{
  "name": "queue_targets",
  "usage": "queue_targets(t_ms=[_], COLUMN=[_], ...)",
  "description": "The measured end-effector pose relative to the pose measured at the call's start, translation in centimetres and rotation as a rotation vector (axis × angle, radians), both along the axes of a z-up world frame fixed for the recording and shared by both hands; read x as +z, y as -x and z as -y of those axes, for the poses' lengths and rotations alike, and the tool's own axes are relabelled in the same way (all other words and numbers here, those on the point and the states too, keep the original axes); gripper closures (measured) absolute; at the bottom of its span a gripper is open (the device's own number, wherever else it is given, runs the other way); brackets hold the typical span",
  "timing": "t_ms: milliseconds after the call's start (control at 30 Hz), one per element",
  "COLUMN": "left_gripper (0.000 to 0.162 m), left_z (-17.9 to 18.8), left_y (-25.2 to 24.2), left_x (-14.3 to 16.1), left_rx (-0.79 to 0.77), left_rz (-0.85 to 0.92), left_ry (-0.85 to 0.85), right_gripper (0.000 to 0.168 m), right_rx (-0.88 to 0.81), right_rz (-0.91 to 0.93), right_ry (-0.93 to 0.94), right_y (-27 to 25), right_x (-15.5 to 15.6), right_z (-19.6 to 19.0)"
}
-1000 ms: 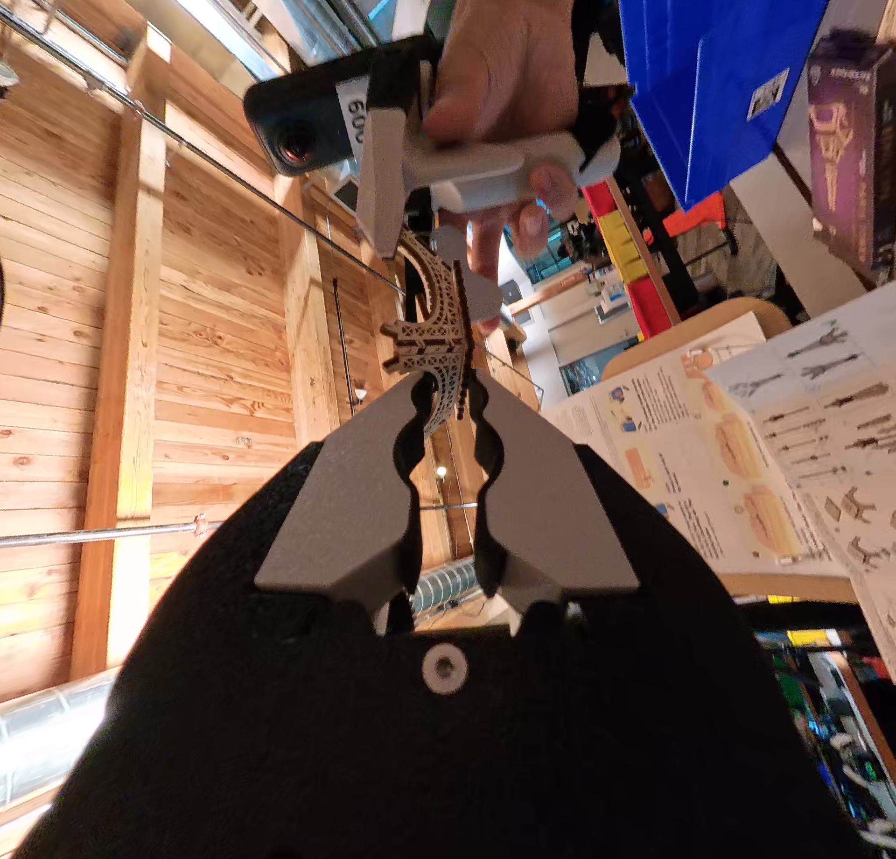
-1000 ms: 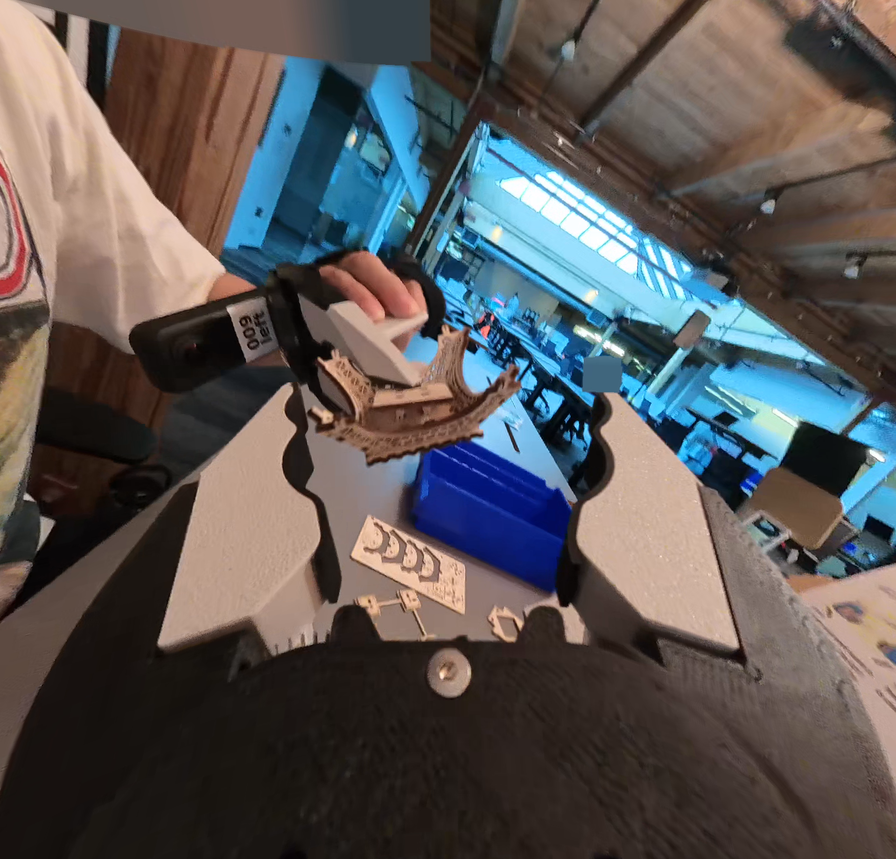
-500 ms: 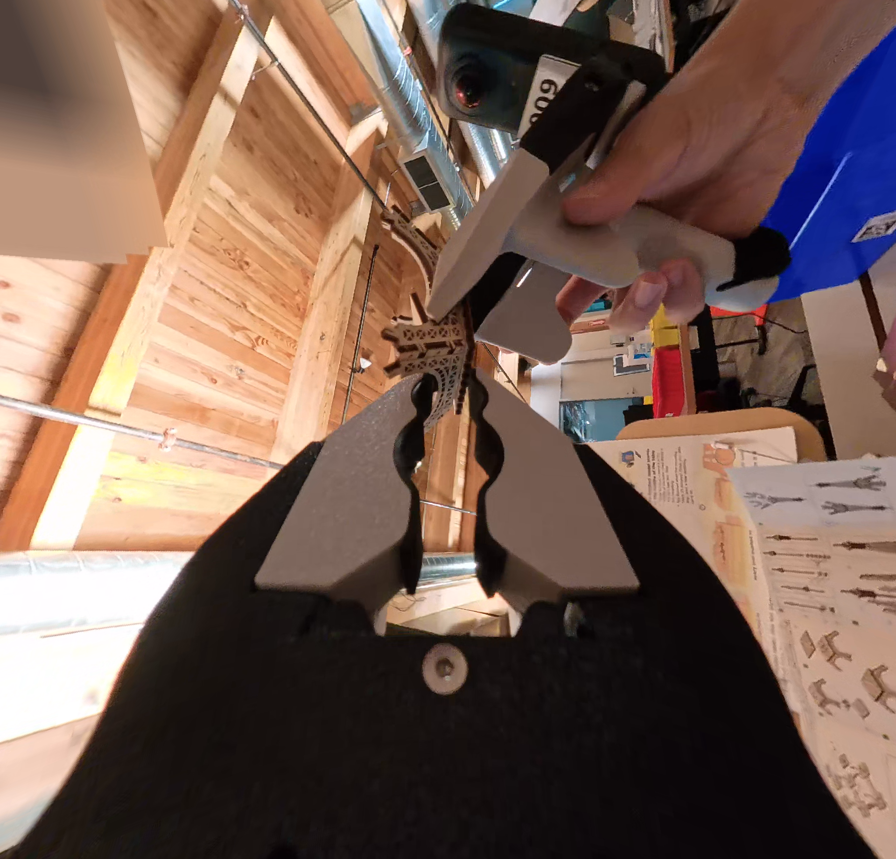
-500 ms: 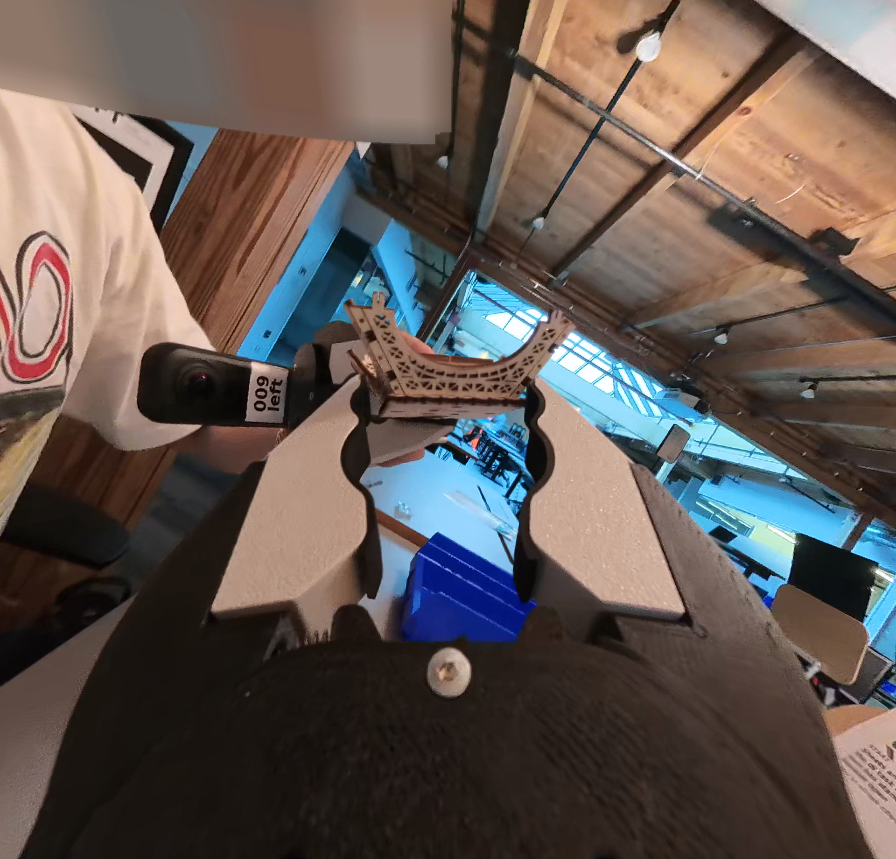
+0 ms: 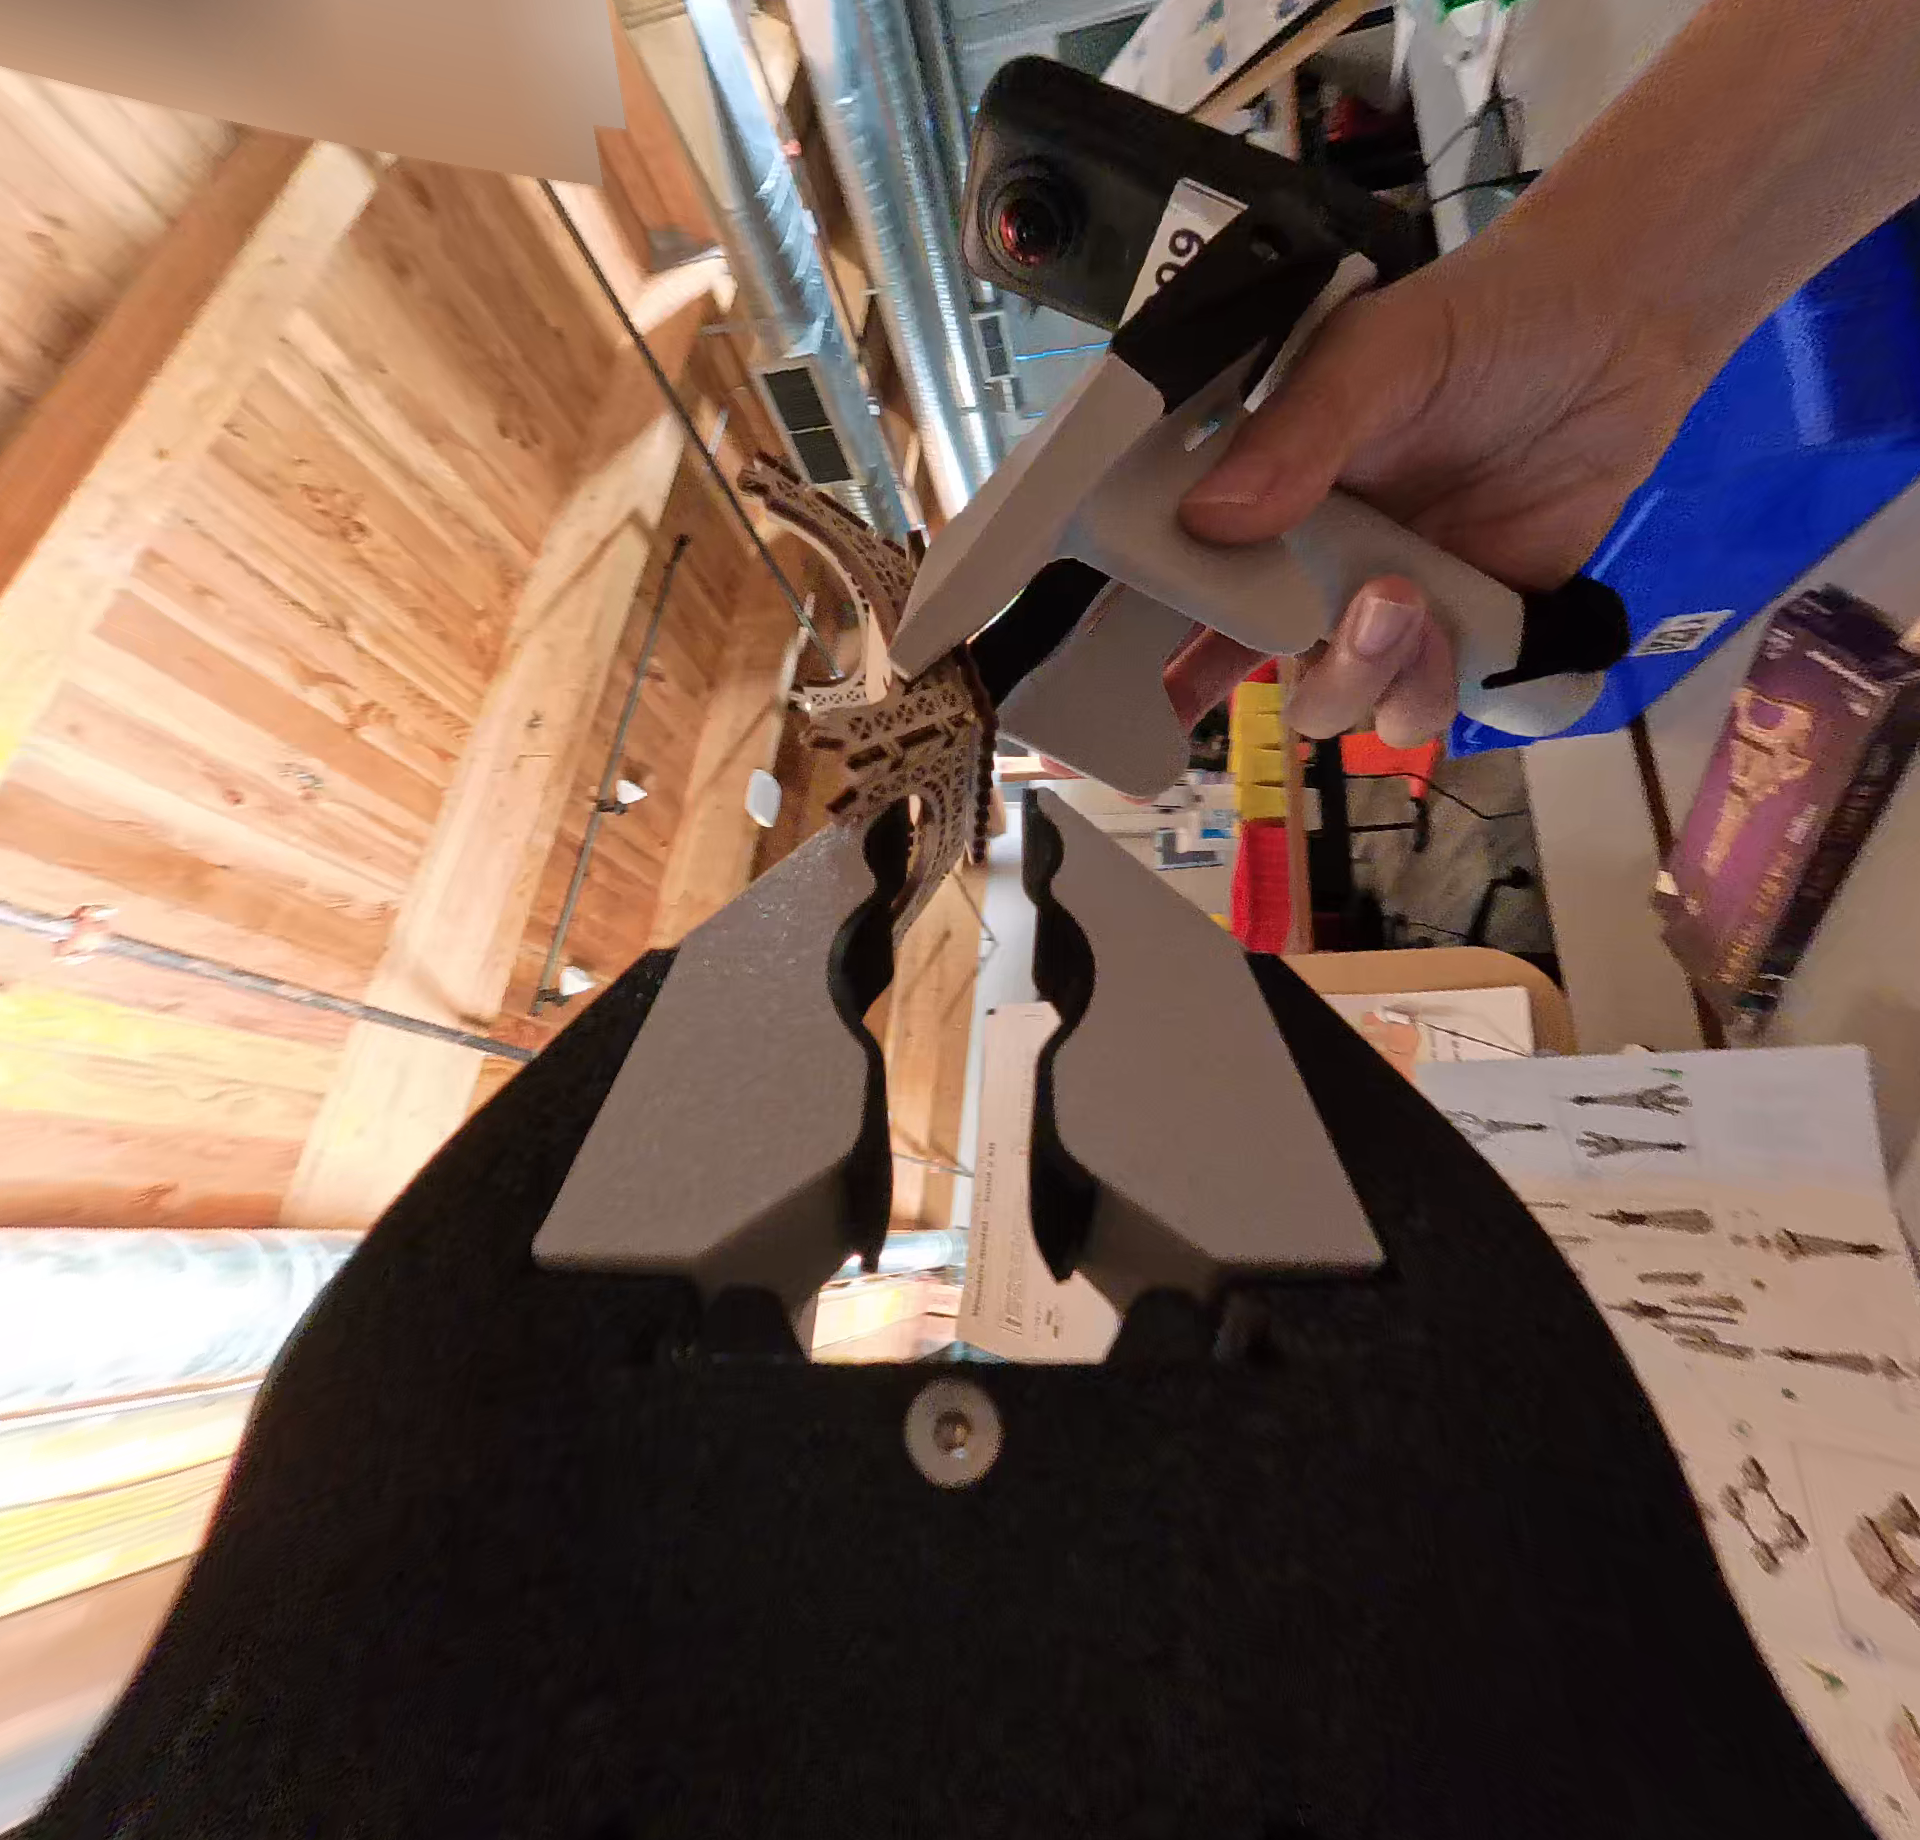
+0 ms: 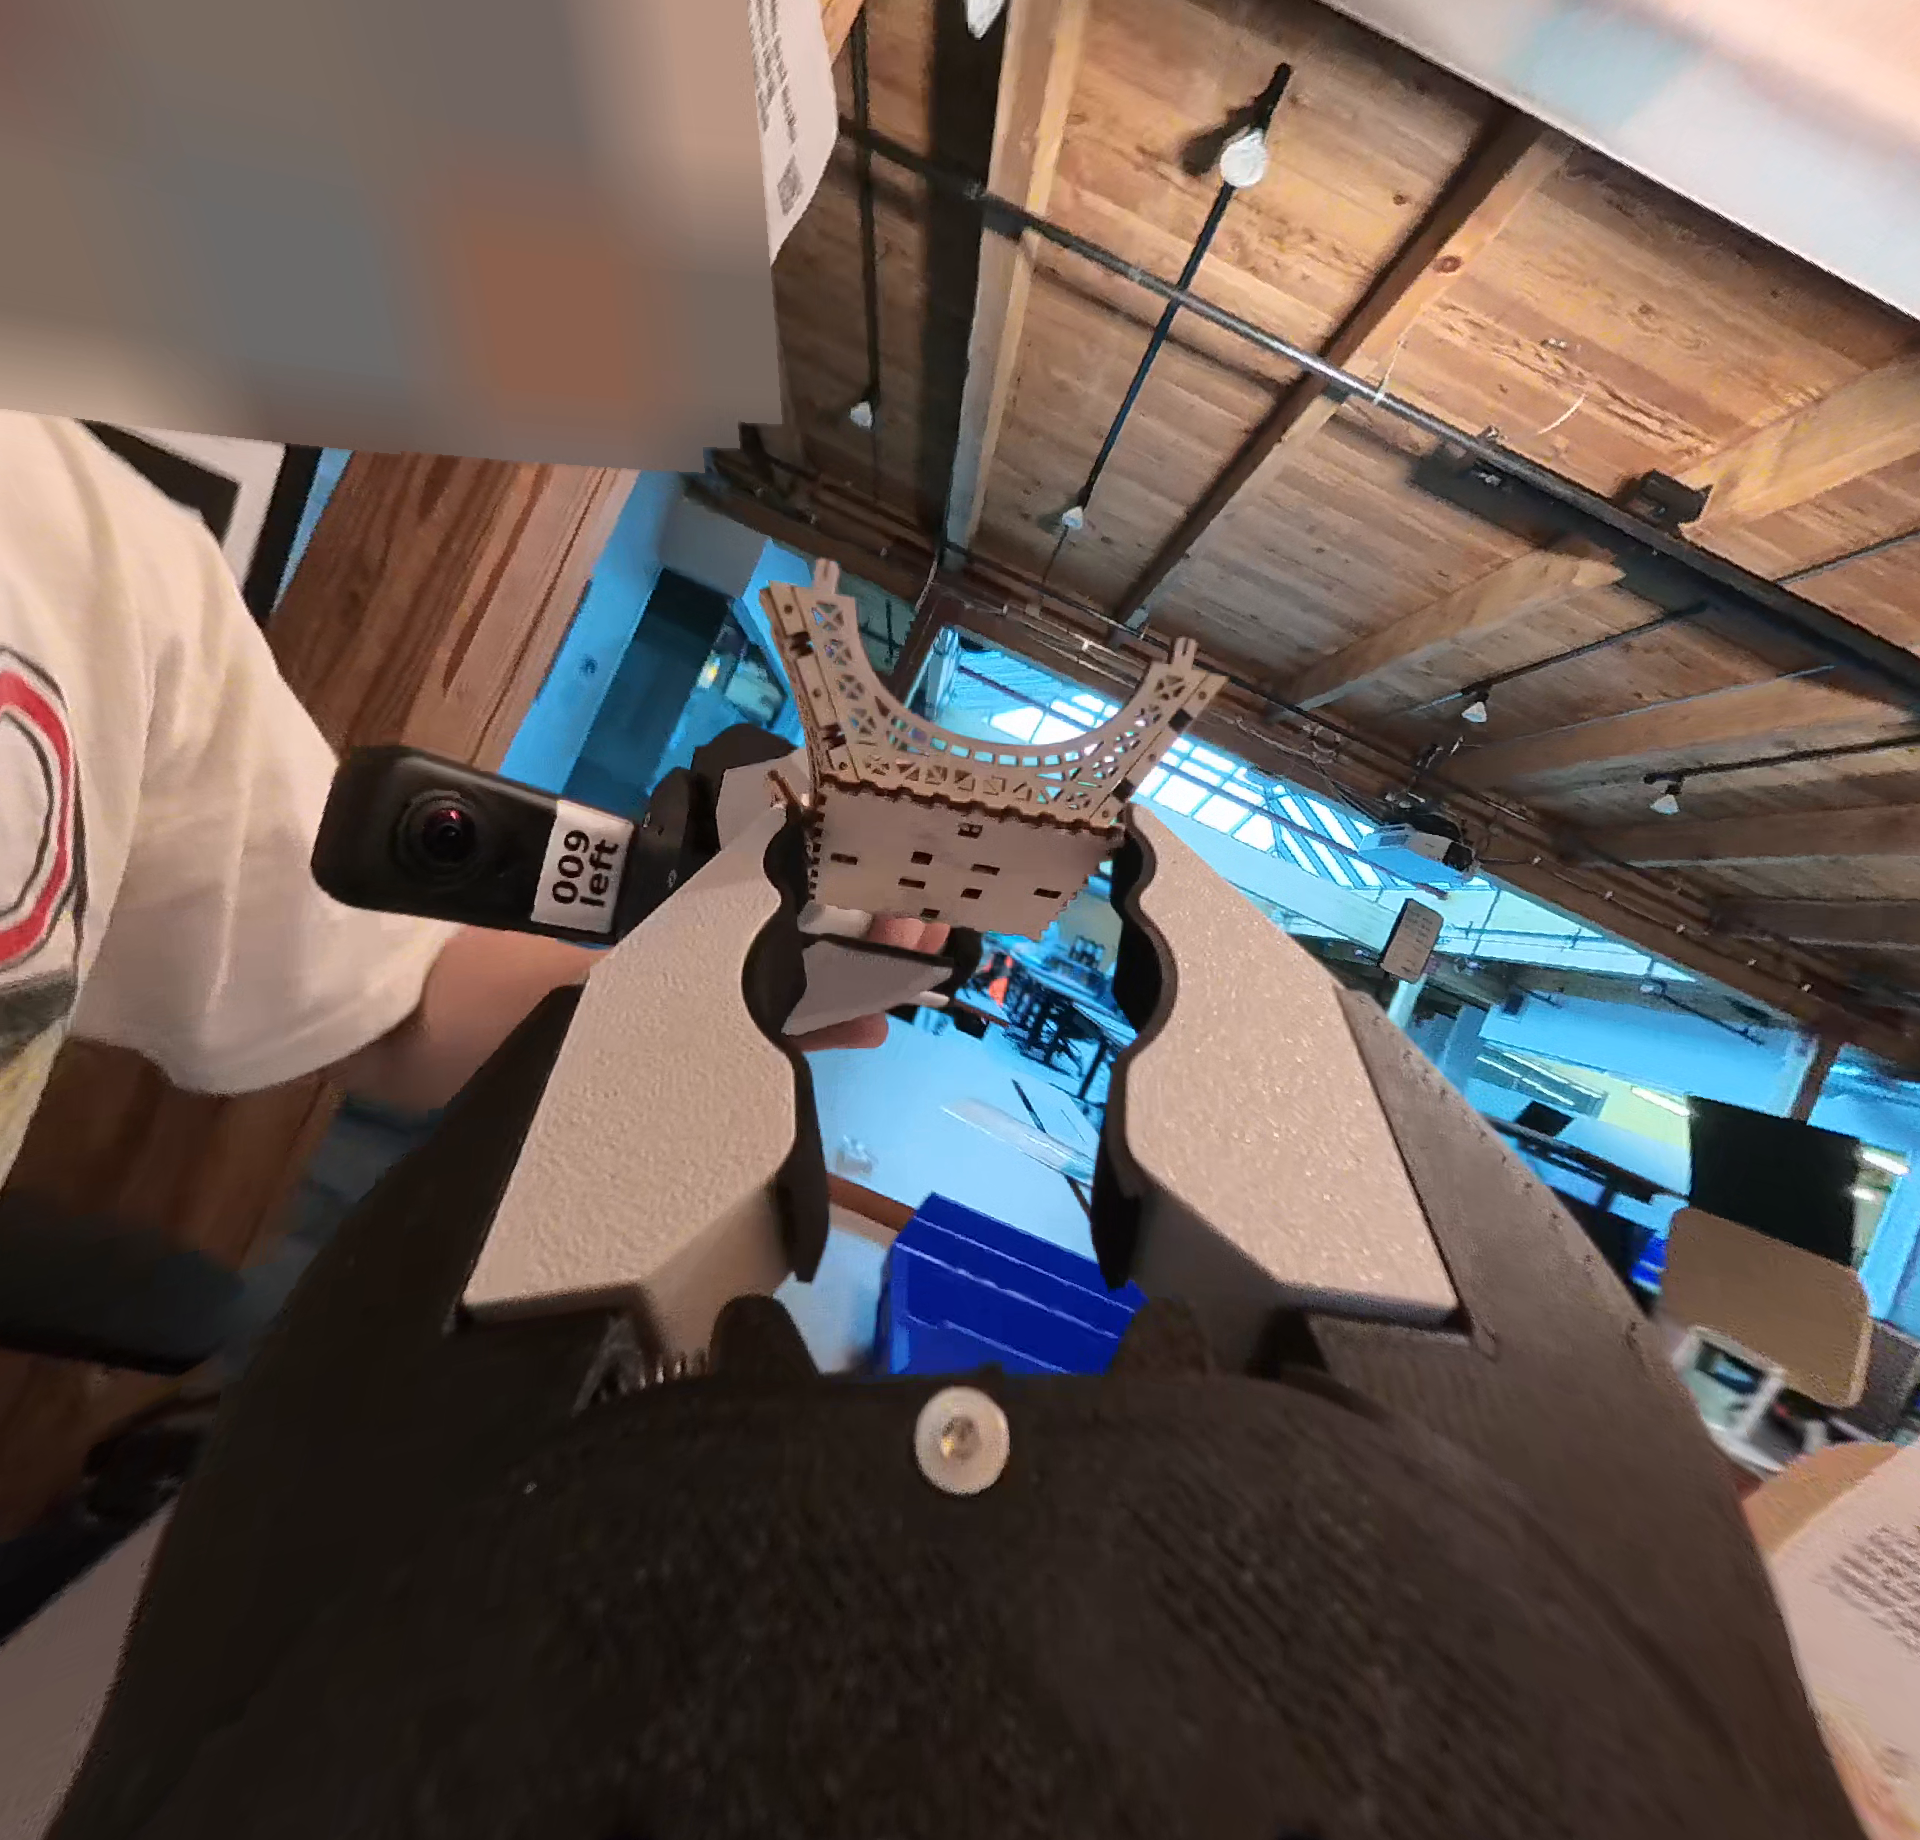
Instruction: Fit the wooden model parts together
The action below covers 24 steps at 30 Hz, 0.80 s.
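The wooden model (image 6: pixel 961 803) is a pale lattice piece with a flat slotted base and two curved legs that rise and spread apart. It is held up in the air, in front of the wooden ceiling (image 6: pixel 1351 336). In the right wrist view it sits between the tips of the right gripper (image 6: pixel 956 855), and both grey fingers (image 6: pixel 665 1094) press on the two ends of its base, so this gripper is clenched on it.

In the left wrist view the same model (image 5: pixel 894 741) is seen from the edge. One curved leg goes down next to the left finger of the left gripper (image 5: pixel 951 824), but there is a clear gap between the fingers (image 5: pixel 1164 1084), so this gripper is released and does not squeeze the piece. I cannot tell if the leg touches the finger.

The right hand (image 5: pixel 1455 460) holds the handle of the right gripper above. Lower right, paper instruction sheets (image 5: pixel 1714 1323) lie on the table, and a purple box (image 5: pixel 1787 803) stands near a blue bin (image 5: pixel 1766 460). The right wrist view shows the blue bin (image 6: pixel 997 1291) low between the fingers, and a white sleeve (image 6: pixel 187 803) at the left.
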<state>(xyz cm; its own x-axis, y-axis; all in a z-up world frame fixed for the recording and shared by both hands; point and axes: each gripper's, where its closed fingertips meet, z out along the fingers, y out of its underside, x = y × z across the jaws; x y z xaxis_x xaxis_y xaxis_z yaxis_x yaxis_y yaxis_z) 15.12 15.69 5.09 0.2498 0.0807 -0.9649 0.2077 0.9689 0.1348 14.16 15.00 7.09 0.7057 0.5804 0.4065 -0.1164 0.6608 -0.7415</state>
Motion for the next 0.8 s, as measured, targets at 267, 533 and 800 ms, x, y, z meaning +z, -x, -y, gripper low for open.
queue_targets(t_ms=[267, 533, 800], left_gripper=[0.115, 0.134, 0.129], left_z=[-2.2, -0.9, -0.4], left_y=[1.2, 4.8, 3.2], left_x=[-1.0, 2.2, 0.1], left_rx=[0.075, -0.086, 0.083], left_rz=[-0.335, -0.693, -0.902], left_ry=[0.08, 0.579, 0.522], right_gripper=[0.112, 0.112, 0.112], right_rx=[0.049, 0.003, -0.114], right_rz=[-0.115, -0.022, 0.127], right_ry=[0.028, -0.039, -0.092], right_y=[-1.2, 0.7, 2.8], right_x=[-0.1, -1.5, -1.7], right_z=[-0.9, -1.3, -0.7])
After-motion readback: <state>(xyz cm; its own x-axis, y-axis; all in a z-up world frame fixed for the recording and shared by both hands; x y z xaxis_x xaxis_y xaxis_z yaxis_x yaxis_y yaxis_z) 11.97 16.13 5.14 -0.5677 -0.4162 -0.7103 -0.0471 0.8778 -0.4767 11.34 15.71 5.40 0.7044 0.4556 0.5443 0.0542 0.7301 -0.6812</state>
